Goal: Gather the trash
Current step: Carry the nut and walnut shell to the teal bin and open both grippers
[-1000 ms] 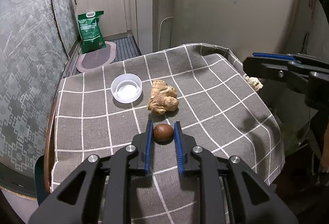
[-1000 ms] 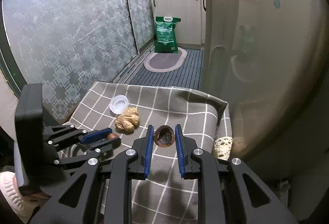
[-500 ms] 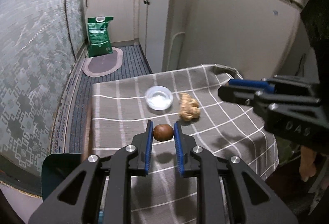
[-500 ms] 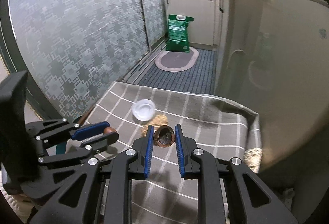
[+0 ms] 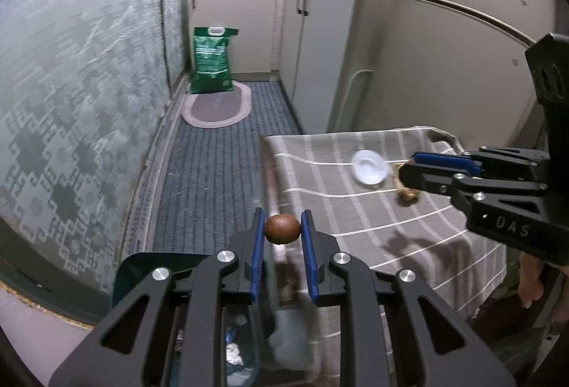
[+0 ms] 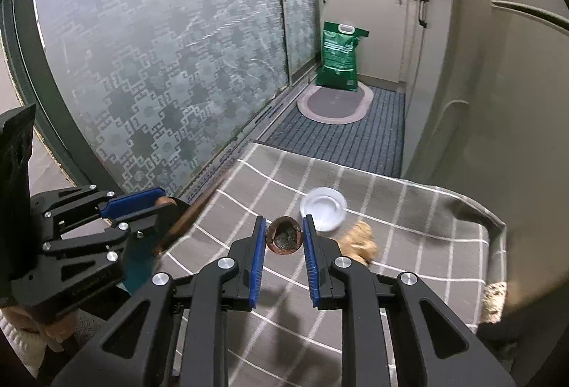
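Note:
My left gripper [image 5: 282, 233] is shut on a smooth brown nut [image 5: 281, 229] and holds it in the air past the left edge of the checked tablecloth [image 5: 373, 230], above a dark green bin [image 5: 149, 276] with trash inside. My right gripper [image 6: 284, 237] is shut on a hollow brown shell half [image 6: 284, 237] above the tablecloth [image 6: 409, 209]. In the right wrist view the left gripper [image 6: 156, 205] shows at the left with its nut [image 6: 163, 201]. In the left wrist view the right gripper [image 5: 412, 170] reaches in from the right.
A white round lid [image 5: 370, 168] and a beige knobbly lump [image 5: 407, 193] lie on the cloth. A patterned glass door [image 6: 160, 67] runs along the left. Pale cabinets [image 5: 313, 42], a green sack [image 5: 212, 59] and an oval mat [image 5: 217, 106] stand beyond on the ribbed floor.
Both grippers have swung left with their loads. The left one has left the tabletop and now hangs beyond the table's left edge over the bin; the right one moved toward the cloth's left side.

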Available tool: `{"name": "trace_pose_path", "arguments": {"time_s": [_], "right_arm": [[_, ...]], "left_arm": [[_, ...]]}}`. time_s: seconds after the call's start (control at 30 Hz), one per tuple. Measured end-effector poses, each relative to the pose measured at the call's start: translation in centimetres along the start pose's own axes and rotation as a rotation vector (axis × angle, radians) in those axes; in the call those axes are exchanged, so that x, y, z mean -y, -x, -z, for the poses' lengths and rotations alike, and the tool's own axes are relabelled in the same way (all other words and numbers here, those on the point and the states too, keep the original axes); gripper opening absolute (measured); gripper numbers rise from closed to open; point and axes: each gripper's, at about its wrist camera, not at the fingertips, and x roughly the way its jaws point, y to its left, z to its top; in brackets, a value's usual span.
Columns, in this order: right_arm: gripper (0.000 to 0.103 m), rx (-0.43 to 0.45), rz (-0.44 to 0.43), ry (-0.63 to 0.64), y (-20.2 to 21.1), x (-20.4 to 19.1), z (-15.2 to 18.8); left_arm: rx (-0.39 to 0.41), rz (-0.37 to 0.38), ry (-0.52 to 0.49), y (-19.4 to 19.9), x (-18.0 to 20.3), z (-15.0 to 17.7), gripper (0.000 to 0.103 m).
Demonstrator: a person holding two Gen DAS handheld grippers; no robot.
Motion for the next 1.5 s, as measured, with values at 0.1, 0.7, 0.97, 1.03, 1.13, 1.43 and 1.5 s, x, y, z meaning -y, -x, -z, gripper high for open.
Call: {"name": "trace_pose_path", "arguments": {"time_s": [0.1, 0.7, 0.97, 1.03, 1.13, 1.43, 1.5], "right_arm": [[0.02, -0.002, -0.017, 0.006, -0.5, -0.8, -0.4], [0.02, -0.021, -0.1, 0.084, -4.3, -7.8, -2.6], [0.02, -0.033, -0.128, 0.101, -5.9, -9.9, -3.1], [0.02, -0.037, -0.135, 0.108, -6.3, -10.4, -3.2], [0.02, -0.047, -0.146, 0.114, -7.1, -11.4, -3.3], [0.02, -0.089, -0.169, 0.137, -9.6, -14.0, -3.1], [0.02, -0.1, -0.174, 0.144, -10.1, -14.7, -3.0]], "left_arm": [[-0.009, -0.017, 0.012, 0.3, -1.7, 0.4, 0.022], [-0.205, -0.083, -0.022, -1.0, -7.7, 5.6, 0.022], [-0.323, -0.084, -0.027, -2.1, -9.8, 8.0, 0.022], [-0.346, -0.086, -0.028, -2.3, -10.1, 8.5, 0.022], [-0.367, -0.086, -0.032, -2.4, -10.4, 9.0, 0.023], [-0.361, -0.09, -0.031, -1.5, -11.7, 9.5, 0.025], [-0.346, -0.101, -0.023, -1.0, -12.2, 9.2, 0.025]]}}
